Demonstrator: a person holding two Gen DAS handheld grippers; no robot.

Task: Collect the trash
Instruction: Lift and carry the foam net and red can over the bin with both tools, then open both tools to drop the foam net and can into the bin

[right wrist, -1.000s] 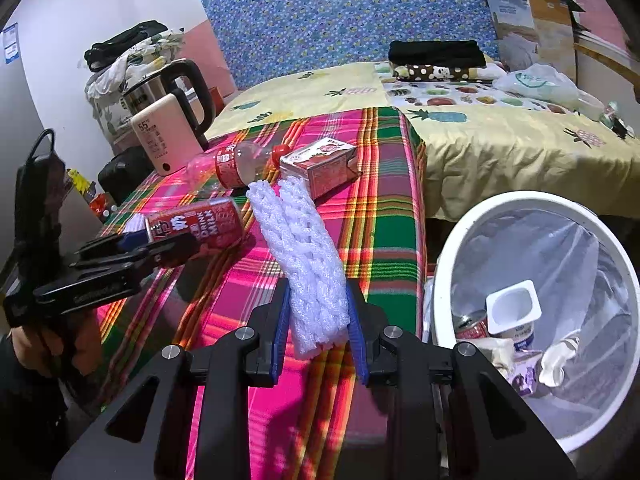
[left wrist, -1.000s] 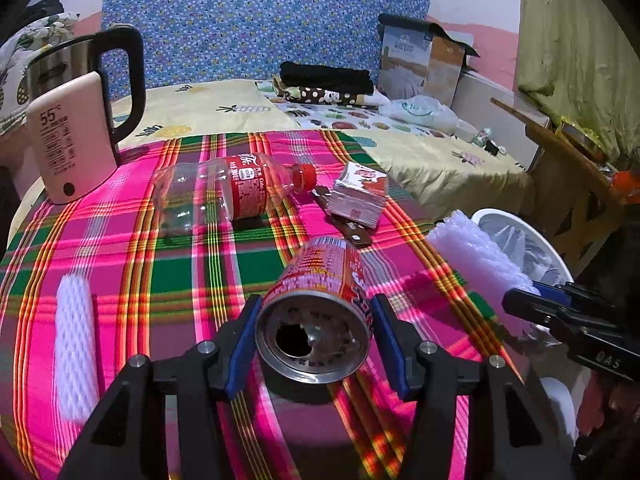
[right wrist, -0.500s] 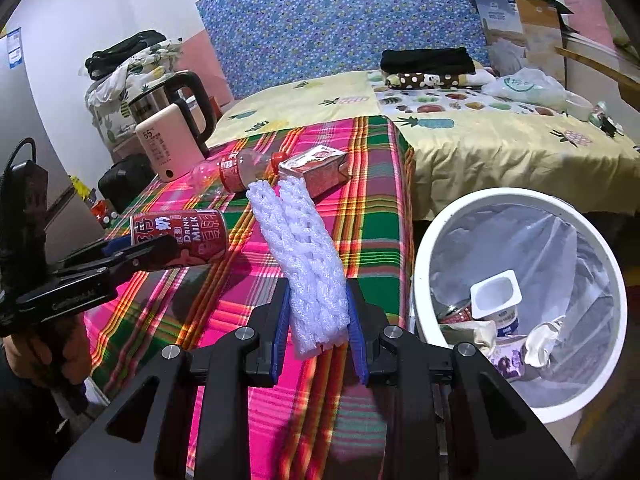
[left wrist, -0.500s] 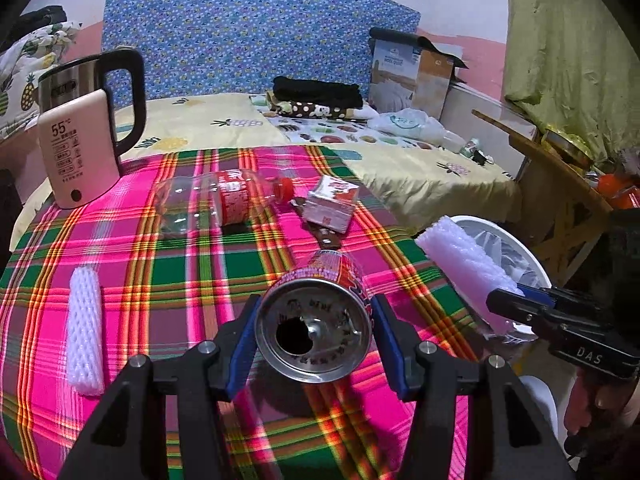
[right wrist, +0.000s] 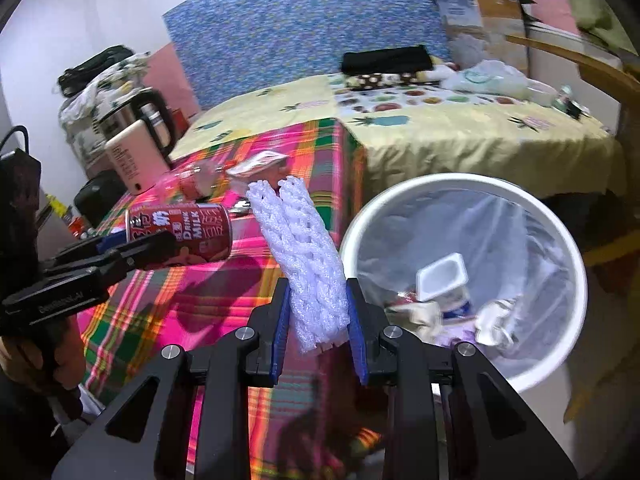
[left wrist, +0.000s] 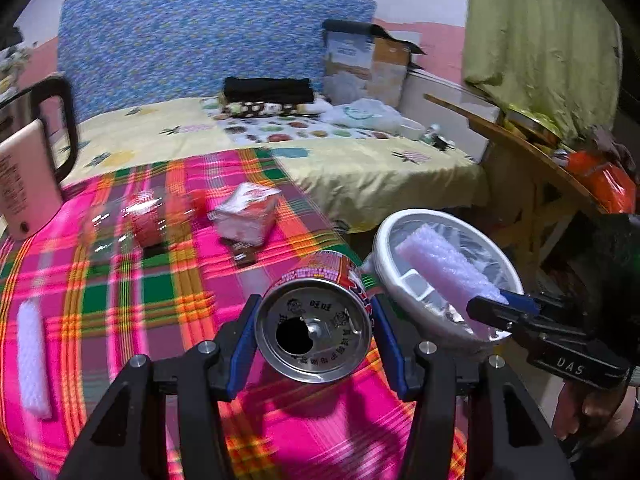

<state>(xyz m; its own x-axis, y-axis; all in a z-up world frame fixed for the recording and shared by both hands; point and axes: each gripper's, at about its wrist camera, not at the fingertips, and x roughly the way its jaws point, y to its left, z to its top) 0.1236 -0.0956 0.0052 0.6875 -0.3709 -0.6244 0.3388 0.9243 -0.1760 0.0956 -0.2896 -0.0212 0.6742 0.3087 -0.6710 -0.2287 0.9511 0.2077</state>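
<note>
My left gripper (left wrist: 314,332) is shut on a red drink can (left wrist: 320,320), held above the plaid table with its opened top facing the camera; the can (right wrist: 180,236) also shows in the right wrist view. My right gripper (right wrist: 318,316) is shut on a white foam net sleeve (right wrist: 304,256), held beside the rim of the white trash bin (right wrist: 560,232). In the left wrist view the sleeve (left wrist: 444,268) hangs over the bin (left wrist: 384,248). A clear plastic bottle (left wrist: 140,220), a small carton (left wrist: 248,216) and a second foam sleeve (left wrist: 32,360) lie on the table.
A kettle (left wrist: 24,176) stands at the table's far left. A bed (right wrist: 440,120) with folded clothes and a cardboard box lies behind. A wooden table (left wrist: 532,168) stands right of the bin. The bin holds a yoghurt cup (right wrist: 444,280) and crumpled wrappers.
Both grippers have moved right toward the bin with their loads. The can now sits nearer the table's right edge, and the foam sleeve has come over the bin.
</note>
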